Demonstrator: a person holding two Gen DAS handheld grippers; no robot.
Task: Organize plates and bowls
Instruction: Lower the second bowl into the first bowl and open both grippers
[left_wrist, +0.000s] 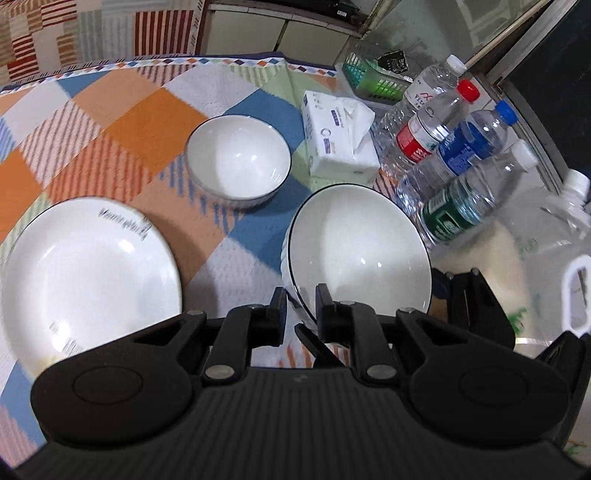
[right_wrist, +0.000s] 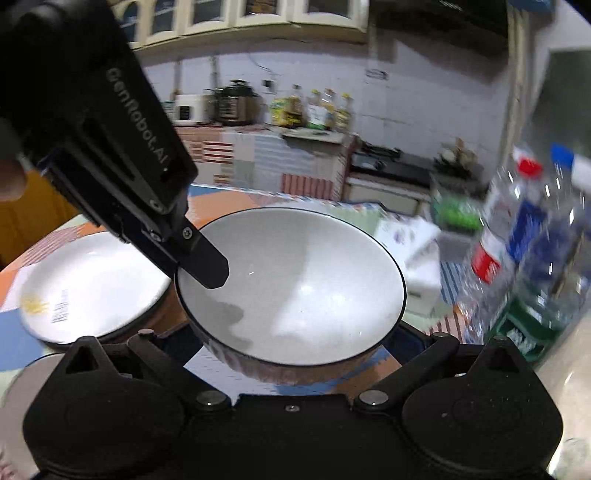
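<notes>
Bowl tilted, rim clenched in left tongs; right tongs spread wide, grasping nothing. Second bowl, plate unstacked on worktop; sorting barely begun.

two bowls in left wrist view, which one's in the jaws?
The near bowl, tilted, its rim clamped by the left gripper. The far bowl sits flat on the cloth beside the tissue pack, untouched.

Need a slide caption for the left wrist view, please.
Left gripper pinches the tilted bowl by its rim, beside a plate.
</notes>
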